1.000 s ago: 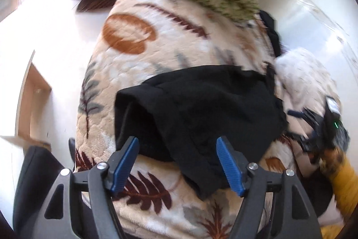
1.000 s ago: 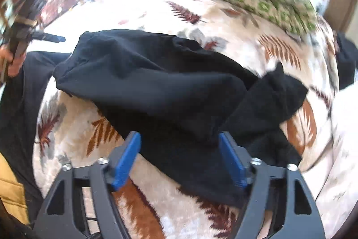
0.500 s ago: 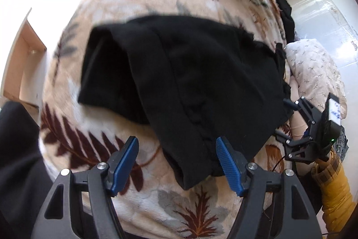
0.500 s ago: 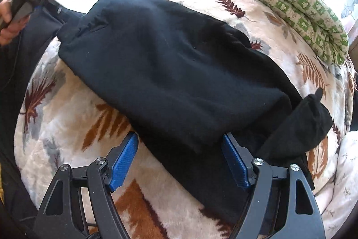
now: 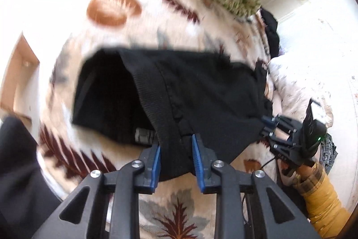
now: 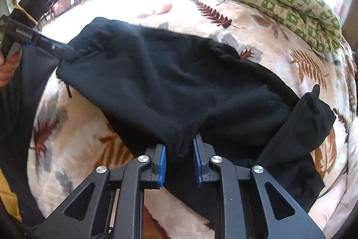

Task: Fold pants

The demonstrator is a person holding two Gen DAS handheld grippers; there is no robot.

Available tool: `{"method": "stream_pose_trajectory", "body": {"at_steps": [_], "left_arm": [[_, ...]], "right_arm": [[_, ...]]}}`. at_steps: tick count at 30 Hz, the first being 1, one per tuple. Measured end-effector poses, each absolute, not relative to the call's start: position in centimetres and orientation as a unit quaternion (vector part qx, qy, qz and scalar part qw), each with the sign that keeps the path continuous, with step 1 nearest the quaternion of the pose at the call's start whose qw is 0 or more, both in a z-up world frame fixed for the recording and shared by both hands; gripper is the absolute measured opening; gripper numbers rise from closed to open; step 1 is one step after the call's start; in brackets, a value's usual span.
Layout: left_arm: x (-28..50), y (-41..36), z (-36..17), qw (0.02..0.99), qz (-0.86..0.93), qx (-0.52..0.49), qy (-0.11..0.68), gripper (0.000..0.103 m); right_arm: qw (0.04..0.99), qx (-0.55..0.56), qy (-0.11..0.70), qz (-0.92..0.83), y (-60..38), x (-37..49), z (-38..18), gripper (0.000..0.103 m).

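both claws closing on black pants on a bed

the black pants (image 6: 170, 82) lay across the leaf-print blanket (image 6: 279, 41) on the bed, below a green checked pillow (image 6: 288, 12). the left claw (image 5: 176, 156) was closing on a bunched ribbed edge, fabric between its blue pads; the right claw (image 6: 179, 159) was closing on a rolled hem near the blanket's front.

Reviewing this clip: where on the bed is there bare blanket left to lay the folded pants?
Bare blanket runs between the black pants and the green pillow. A second patch lies at the near left corner, beside the pants. The right side is crowded: a pant leg trails to the blanket's edge there.
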State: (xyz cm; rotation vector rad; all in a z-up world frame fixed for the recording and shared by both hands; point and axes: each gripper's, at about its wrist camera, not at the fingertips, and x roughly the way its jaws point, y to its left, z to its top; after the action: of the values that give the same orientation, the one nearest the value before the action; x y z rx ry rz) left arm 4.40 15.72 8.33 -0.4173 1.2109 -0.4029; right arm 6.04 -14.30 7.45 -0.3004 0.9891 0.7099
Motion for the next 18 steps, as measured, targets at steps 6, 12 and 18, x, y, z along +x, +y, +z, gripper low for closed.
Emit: {"method": "stream_pose_trajectory", "body": {"at_steps": [6, 12, 18], "left_arm": [[7.9, 18.8, 12.3, 0.826, -0.156, -0.173, 0.513, 0.012], [7.0, 19.4, 9.0, 0.794, -0.139, -0.152, 0.572, 0.016], [3.6, 17.7, 4.1, 0.762, -0.131, -0.156, 0.615, 0.073]], "right_arm": [[0.817, -0.09, 0.459, 0.338, -13.6, 6.9, 8.5, 0.017], [0.808, -0.116, 0.465, 0.343, -11.3, 6.4, 7.2, 0.017], [0.8, -0.12, 0.478, 0.343, -12.7, 6.1, 6.6, 0.018]]}}
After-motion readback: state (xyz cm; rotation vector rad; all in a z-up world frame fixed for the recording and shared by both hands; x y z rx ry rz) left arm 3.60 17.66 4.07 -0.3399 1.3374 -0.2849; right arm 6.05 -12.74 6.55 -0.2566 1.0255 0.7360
